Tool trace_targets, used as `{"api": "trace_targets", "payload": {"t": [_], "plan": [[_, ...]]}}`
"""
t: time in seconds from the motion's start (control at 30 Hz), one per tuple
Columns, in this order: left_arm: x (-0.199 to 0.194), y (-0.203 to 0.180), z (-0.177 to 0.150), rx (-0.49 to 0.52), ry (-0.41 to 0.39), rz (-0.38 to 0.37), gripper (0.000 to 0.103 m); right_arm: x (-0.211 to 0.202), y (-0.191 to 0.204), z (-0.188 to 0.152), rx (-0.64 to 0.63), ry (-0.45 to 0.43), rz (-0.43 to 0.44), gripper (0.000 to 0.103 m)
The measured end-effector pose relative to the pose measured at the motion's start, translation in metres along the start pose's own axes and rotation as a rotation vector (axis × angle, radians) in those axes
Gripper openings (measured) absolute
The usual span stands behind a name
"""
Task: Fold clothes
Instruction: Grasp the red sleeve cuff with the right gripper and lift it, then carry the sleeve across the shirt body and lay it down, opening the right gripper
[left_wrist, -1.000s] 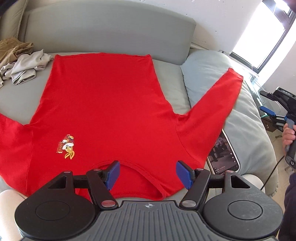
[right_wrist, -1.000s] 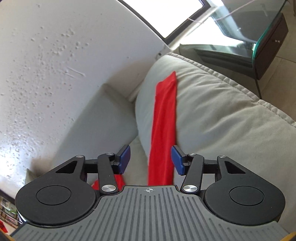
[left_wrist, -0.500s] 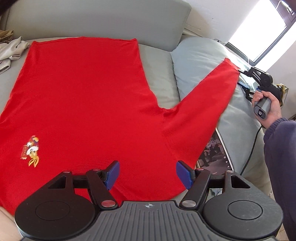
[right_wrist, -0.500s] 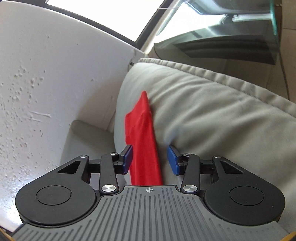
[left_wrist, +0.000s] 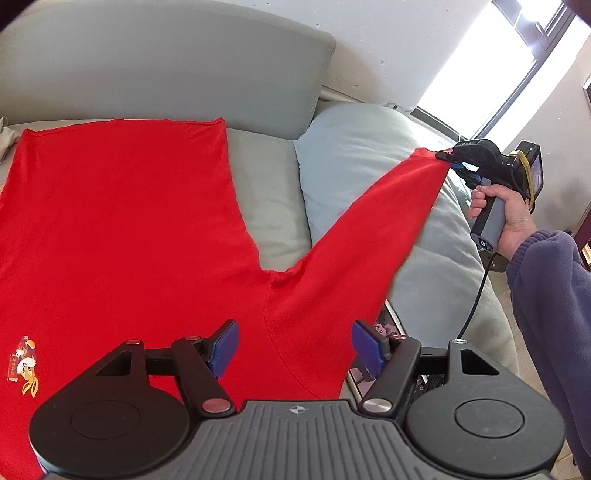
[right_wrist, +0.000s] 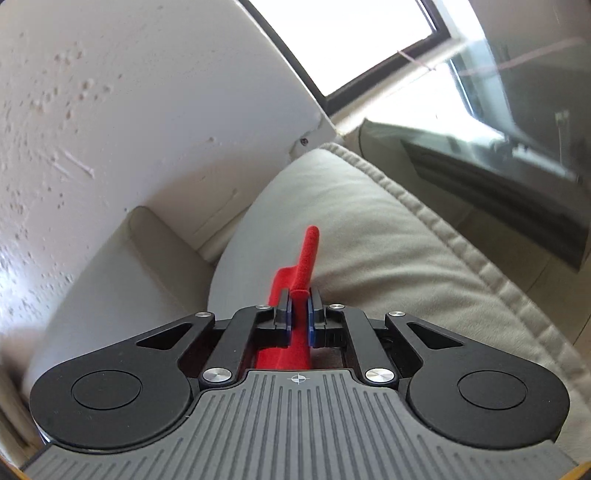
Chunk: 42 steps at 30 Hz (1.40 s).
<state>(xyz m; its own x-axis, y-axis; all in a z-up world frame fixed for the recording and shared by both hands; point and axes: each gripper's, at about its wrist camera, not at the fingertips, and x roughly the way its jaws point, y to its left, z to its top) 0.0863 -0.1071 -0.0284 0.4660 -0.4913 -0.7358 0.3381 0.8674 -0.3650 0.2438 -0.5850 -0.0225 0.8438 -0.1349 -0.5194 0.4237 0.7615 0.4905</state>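
We see a red long-sleeved shirt (left_wrist: 122, 229) spread flat, front up, on a grey sofa seat (left_wrist: 269, 192), its hem toward the backrest and its neckline toward us. The relation that governs the coming move is the line of the right sleeve (left_wrist: 369, 229): its long axis runs diagonally from the shoulder seam, just ahead of the left gripper (left_wrist: 293, 345), up and to the right across a pale cushion (left_wrist: 354, 147) to the cuff. There the right gripper (right_wrist: 299, 314), held in the person's right hand (left_wrist: 513, 210), has its jaws closed on the cuff (right_wrist: 306, 258); a narrow fold of red knit stands up between the blue pads in the right wrist view. The sleeve appears slightly lifted and drawn taut. The left gripper hovers over the shoulder with its jaws wide apart, holding nothing. We judge that folding the sleeve inward would carry the cuff leftward across the body, the shoulder serving as hinge. The fabric is thin, matte and limp; a small cartoon emblem (left_wrist: 24, 363) marks the chest. A phone (left_wrist: 384, 332) lies partly under the sleeve.
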Motion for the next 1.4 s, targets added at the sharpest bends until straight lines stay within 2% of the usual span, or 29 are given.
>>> {"api": "trace_targets", "payload": {"t": [0.1,0.23,0.3,0.43,0.57,0.7,0.8,0.9,0.93,1.0,1.03,1.07,1.13,1.23,1.3,1.4], "plan": [[-0.021,0.008,-0.005,-0.018,-0.051,0.015,0.066,-0.037,0.047,-0.007,-0.182,-0.043,-0.024,0.009],[-0.062,0.035,-0.016,-0.051,-0.140,0.104,0.066,-0.103,0.129,-0.043,-0.451,-0.122,0.066,0.009],[-0.087,0.058,-0.024,-0.097,-0.181,0.167,0.066,-0.136,0.171,-0.074,-0.558,-0.149,0.120,0.009],[-0.139,0.119,-0.052,-0.284,-0.245,0.265,0.066,-0.187,0.248,-0.154,-0.736,-0.147,0.207,0.009],[-0.183,0.170,-0.085,-0.462,-0.301,0.353,0.066,-0.207,0.296,-0.256,-0.808,-0.055,0.336,0.009],[-0.210,0.200,-0.108,-0.561,-0.338,0.385,0.066,-0.222,0.340,-0.358,-0.866,0.047,0.456,0.009],[-0.217,0.215,-0.121,-0.629,-0.353,0.369,0.066,-0.224,0.364,-0.423,-0.962,0.102,0.450,0.009],[-0.220,0.224,-0.130,-0.678,-0.367,0.341,0.066,-0.223,0.379,-0.475,-1.096,0.166,0.433,0.009],[-0.220,0.225,-0.132,-0.693,-0.370,0.329,0.066,-0.223,0.381,-0.486,-1.131,0.207,0.448,0.012],[-0.218,0.227,-0.133,-0.712,-0.373,0.306,0.066,-0.225,0.380,-0.499,-1.182,0.307,0.518,0.020],[-0.217,0.228,-0.134,-0.719,-0.373,0.298,0.066,-0.228,0.377,-0.495,-1.177,0.349,0.569,0.032],[-0.216,0.229,-0.135,-0.726,-0.371,0.294,0.066,-0.233,0.372,-0.488,-1.158,0.381,0.622,0.038],[-0.209,0.234,-0.133,-0.736,-0.356,0.282,0.067,-0.241,0.362,-0.470,-1.117,0.420,0.664,0.042],[-0.191,0.241,-0.126,-0.739,-0.318,0.248,0.064,-0.247,0.341,-0.431,-1.023,0.477,0.642,0.046],[-0.172,0.247,-0.112,-0.712,-0.285,0.231,0.059,-0.247,0.323,-0.402,-0.920,0.526,0.611,0.048],[-0.147,0.254,-0.088,-0.673,-0.242,0.255,0.056,-0.246,0.289,-0.367,-0.734,0.570,0.569,0.063]]}}
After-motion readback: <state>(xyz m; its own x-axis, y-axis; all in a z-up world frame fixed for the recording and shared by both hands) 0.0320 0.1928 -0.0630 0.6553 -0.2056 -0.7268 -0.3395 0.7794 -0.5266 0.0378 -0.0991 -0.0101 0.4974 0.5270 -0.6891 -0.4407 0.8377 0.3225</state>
